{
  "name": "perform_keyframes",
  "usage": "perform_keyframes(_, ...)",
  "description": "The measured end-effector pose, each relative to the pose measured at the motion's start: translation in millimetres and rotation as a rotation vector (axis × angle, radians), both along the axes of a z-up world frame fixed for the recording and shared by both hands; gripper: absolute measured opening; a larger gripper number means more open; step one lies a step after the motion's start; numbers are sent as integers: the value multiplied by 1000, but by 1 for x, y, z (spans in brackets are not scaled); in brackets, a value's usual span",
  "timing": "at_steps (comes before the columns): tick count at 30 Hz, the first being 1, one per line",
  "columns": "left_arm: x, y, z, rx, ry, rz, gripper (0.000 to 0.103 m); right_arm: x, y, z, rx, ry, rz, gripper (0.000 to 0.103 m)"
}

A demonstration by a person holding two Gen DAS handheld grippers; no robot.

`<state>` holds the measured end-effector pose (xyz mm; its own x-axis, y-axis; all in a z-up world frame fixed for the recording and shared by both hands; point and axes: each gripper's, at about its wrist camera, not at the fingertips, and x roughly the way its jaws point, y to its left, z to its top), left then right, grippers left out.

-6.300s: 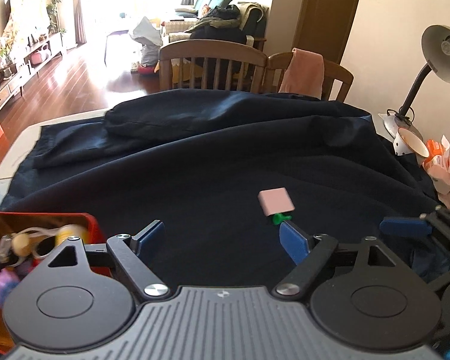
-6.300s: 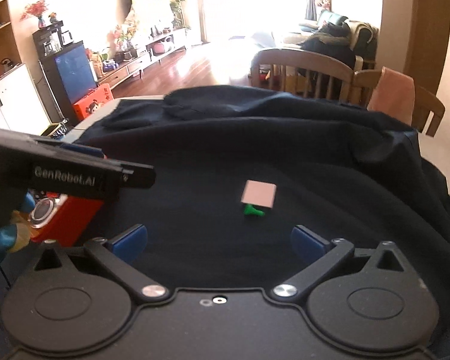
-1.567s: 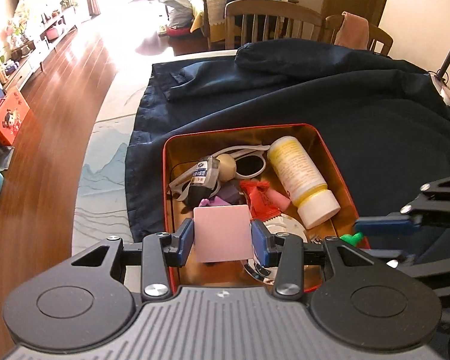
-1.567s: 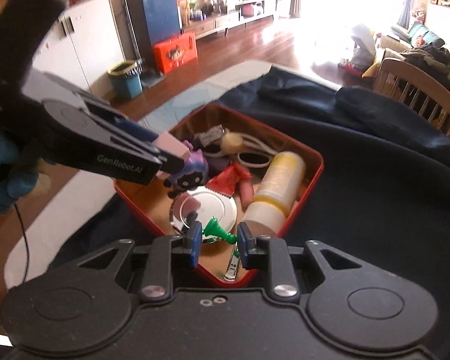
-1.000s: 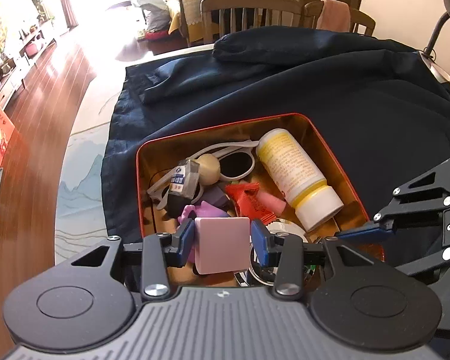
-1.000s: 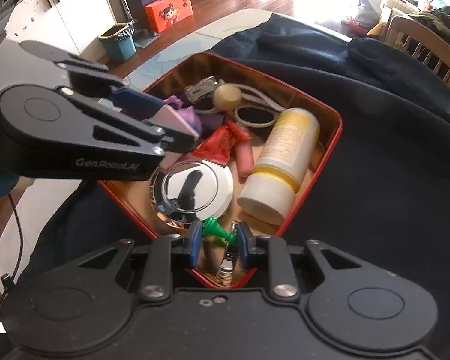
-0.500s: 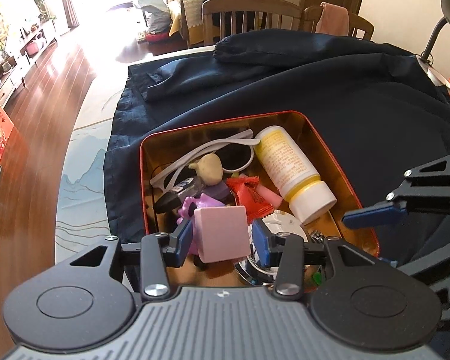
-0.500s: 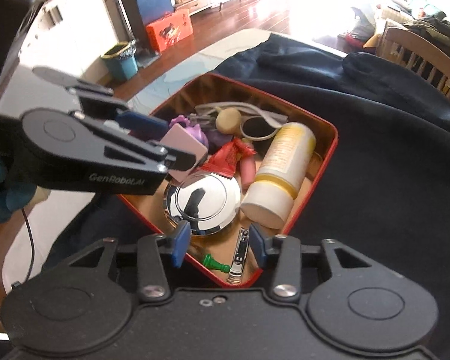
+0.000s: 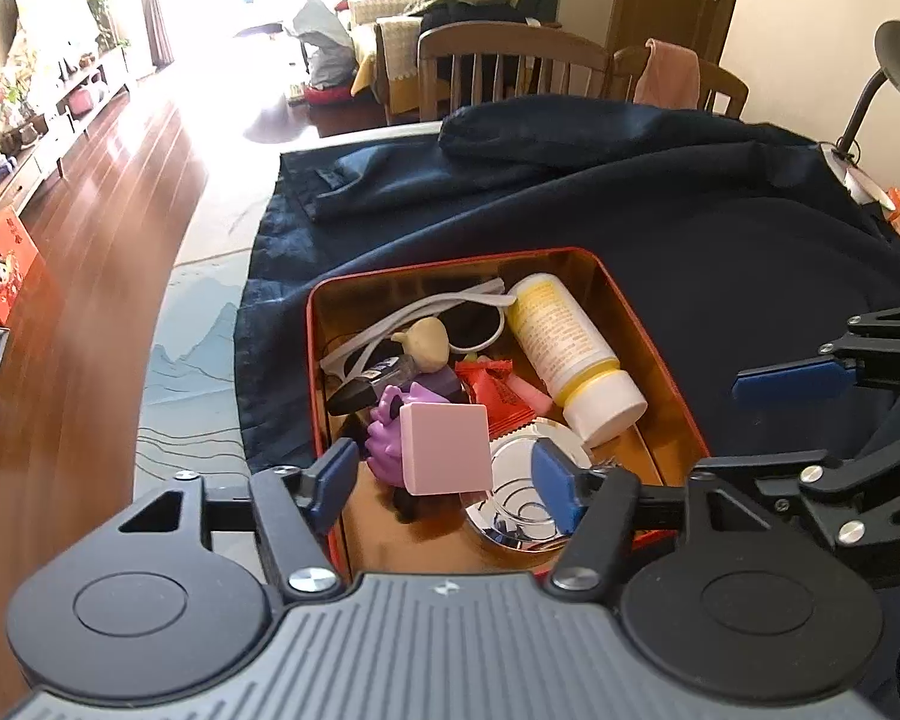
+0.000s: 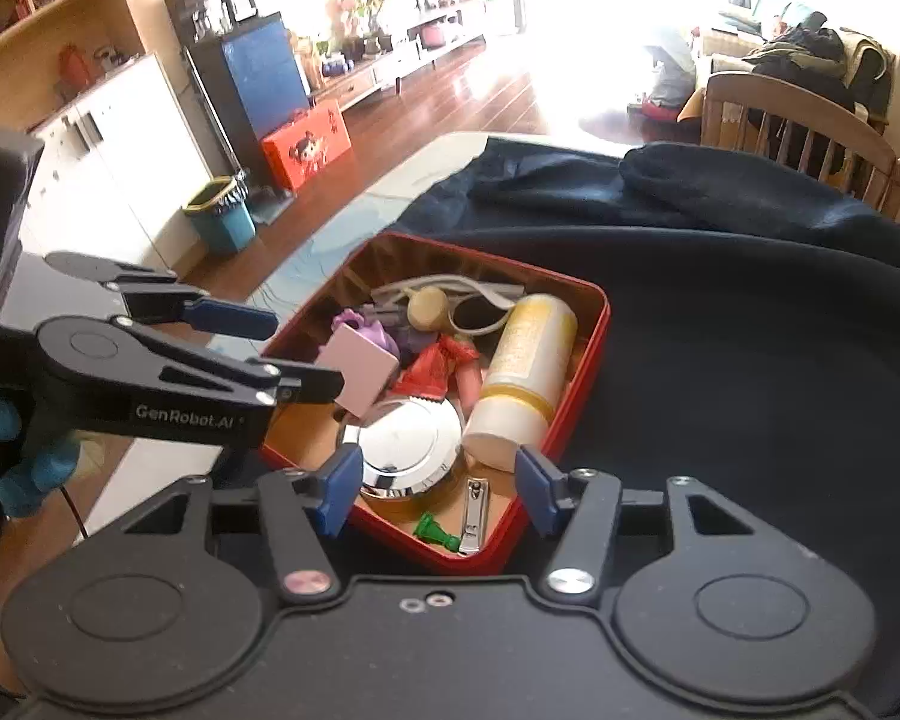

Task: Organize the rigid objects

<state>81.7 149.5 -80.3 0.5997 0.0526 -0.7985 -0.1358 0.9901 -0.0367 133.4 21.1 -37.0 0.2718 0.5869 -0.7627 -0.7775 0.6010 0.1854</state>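
A red tin (image 9: 450, 257) on the dark cloth holds several small things. A pink square block (image 9: 447, 450) lies tilted on a purple toy (image 9: 384, 420) inside it. My left gripper (image 9: 445, 480) hangs just above the block with its jaws opening, and neither pad touches it. A green pawn (image 10: 435, 528) lies on the tin floor beside a nail clipper (image 10: 473, 510). Over that near corner my right gripper (image 10: 439, 483) is opening too, with nothing between its pads. The left gripper (image 10: 282, 354) also shows in the right wrist view, next to the pink block (image 10: 357, 375).
The tin also holds a white and yellow bottle (image 9: 570, 354), a round chrome lid (image 10: 405, 444), white sunglasses (image 9: 426, 315) and a red wrapper (image 9: 492, 384). Wooden chairs (image 9: 510, 66) stand past the table, a desk lamp (image 9: 894, 72) at the far right. The table's left edge drops to the floor.
Both grippers have opened and risen. The pink block left the left pads and now rests on the purple toy. The green pawn dropped from the right pads to the tin floor.
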Motion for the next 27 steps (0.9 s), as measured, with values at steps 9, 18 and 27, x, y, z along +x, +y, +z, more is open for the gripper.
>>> perform_keyframes(9,-18,-5,17,11,-47,19,71,-14,-18,20,86,-52,-40,84)
perform_keyframes(18,-38,-13,33,26,-106,24,82,-28,-37,28,130,-127,-112,100)
perform_keyframes(27,-57,-25,43,4,-141,15,90,-50,-48,33,161,-235,-130,103)
